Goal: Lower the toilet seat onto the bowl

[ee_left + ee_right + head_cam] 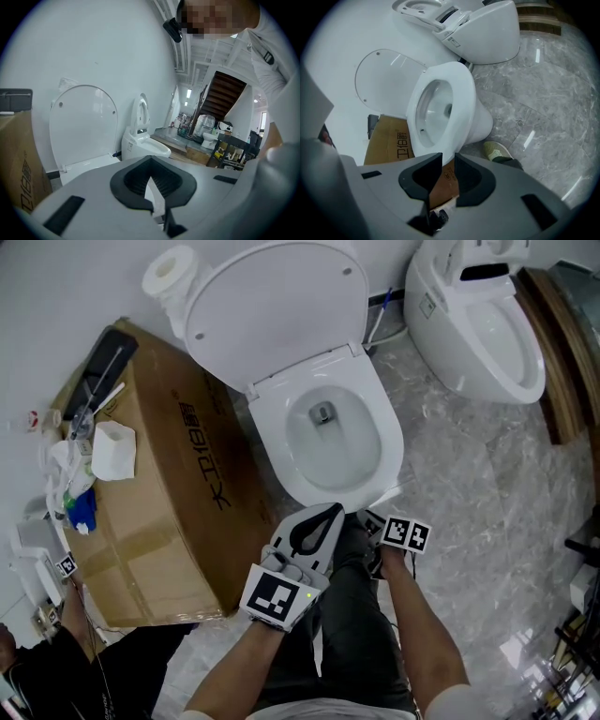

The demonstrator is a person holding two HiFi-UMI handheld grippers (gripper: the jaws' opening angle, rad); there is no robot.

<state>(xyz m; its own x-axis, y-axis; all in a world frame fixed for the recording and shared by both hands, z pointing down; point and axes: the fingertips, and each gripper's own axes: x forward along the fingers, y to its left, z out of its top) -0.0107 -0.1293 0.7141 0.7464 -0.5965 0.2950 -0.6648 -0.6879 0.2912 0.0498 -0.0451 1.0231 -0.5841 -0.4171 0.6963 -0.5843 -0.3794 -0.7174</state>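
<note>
- The toilet seat (267, 432) lies flat on the bowl (328, 442); its white ring goes all around the opening.
- The lid (272, 306) stands upright behind the bowl and leans toward the white wall.
- The left tool (333, 512) is just in front of the bowl's front edge. Its jaws are closed, the tips meet, and nothing is between them.
- The right tool (448, 161) is also in front of the bowl, to the right of the left one. Its jaws stand a little apart and hold nothing. Through the narrow gap only the bowl's edge and brown cardboard behind it are seen.
- A big cardboard box (169, 456) stands just beside the bowl on its left, with small white things on top.
- A paper roll (169, 273) sits to the left of the lid.
- A second toilet (478, 324) stands to the right of the bowl, apart from it.
- The floor (487, 484) around the bowl is grey marble.
- A green shoe (497, 150) stands on the floor near the bowl's foot.
</note>
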